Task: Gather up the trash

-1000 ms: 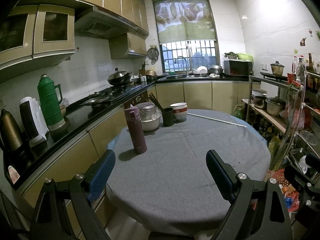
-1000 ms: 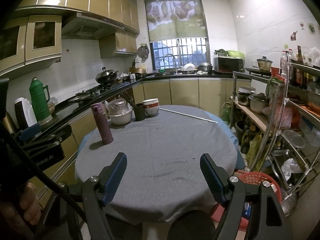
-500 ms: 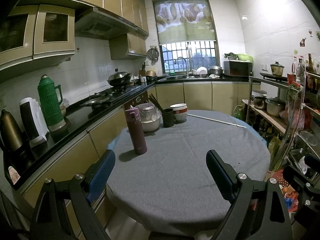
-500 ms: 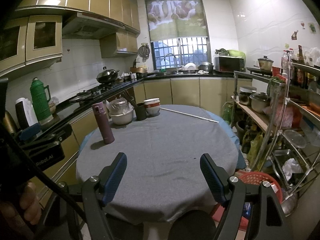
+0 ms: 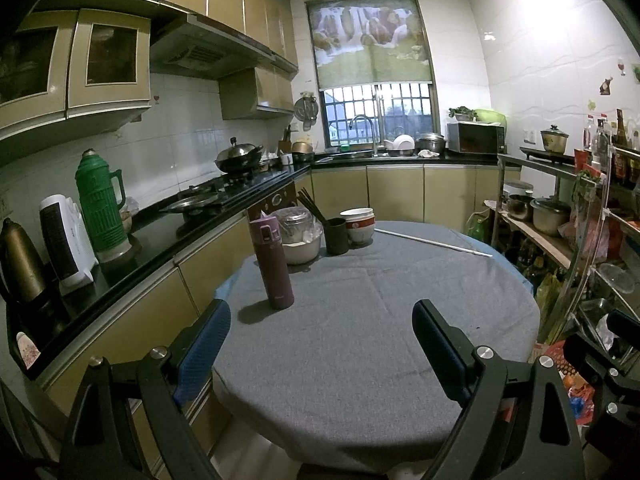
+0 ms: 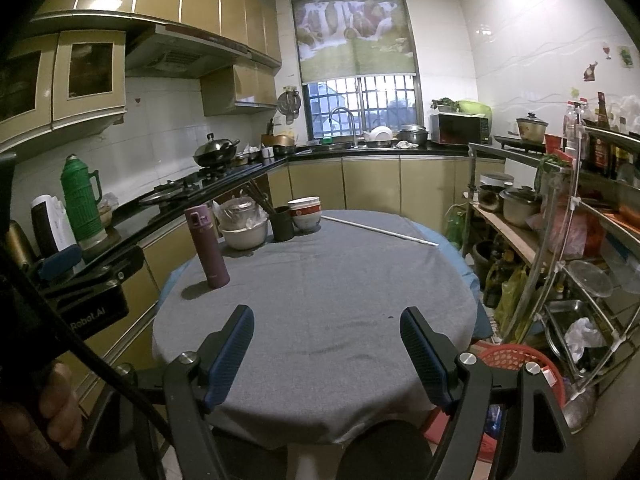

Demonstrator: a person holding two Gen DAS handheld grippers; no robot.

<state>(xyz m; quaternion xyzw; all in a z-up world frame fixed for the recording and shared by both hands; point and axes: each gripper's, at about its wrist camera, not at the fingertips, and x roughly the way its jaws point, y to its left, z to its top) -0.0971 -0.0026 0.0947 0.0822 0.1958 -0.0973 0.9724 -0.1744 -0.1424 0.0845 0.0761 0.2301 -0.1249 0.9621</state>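
A round table [image 5: 360, 360] in a grey cloth is filling the middle of both views; a purple flask [image 5: 272, 262] is standing upright at centre left, with its shadow lying to its left; behind it, toward the upper middle, a covered pot [image 5: 300, 234], a dark cup [image 5: 336, 236] holding chopsticks and stacked bowls [image 5: 359, 224] are crowding together; a thin white rod [image 5: 432, 242] is lying across the cloth to their right. A black counter [image 5: 160, 236] is running along the left edge, carrying a green thermos [image 5: 100, 208] and a white heater [image 5: 66, 240]; a metal rack [image 6: 568, 240] of pots and bottles is standing at the right edge.

No loose trash is showing on the cloth; a red basket [image 6: 520, 364] is sitting on the floor at lower right, just beside the table, holding colourful scraps too small to identify.

The left gripper [image 5: 322, 344] is hovering at the bottom of its frame, jaws standing wide with nothing between them; the right gripper [image 6: 326, 346] is doing likewise over the cloth's near edge, empty.
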